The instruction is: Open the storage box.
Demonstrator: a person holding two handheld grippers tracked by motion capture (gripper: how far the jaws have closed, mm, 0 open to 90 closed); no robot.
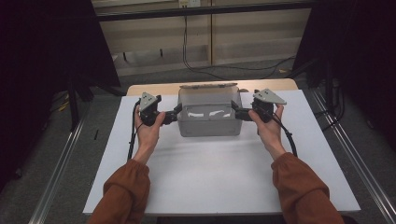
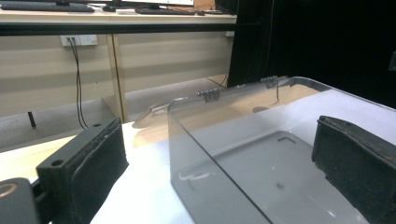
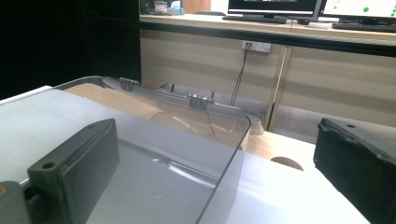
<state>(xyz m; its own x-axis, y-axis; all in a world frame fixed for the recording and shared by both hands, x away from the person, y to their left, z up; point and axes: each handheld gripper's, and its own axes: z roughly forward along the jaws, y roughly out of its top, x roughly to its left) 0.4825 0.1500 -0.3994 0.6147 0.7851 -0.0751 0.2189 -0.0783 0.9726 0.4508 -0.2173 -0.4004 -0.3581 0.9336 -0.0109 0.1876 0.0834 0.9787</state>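
I straddle each end wall of the clear, hinged-lid rectangular plastic box (image 1: 209, 116), mid-way across the white tabletop (image 1: 219, 177), with my left tool (image 1: 174, 113) and right tool (image 1: 236, 112), jaws wide (neither clamped yet), so both sides can be gripped evenly.

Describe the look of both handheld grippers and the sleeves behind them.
Both the left gripper and right gripper are black, each topped by a grey three-cornered plate and trailing a black cable. Their jaws are blocky black pads with small holes. The sleeves are rust-orange with gathered cuffs.
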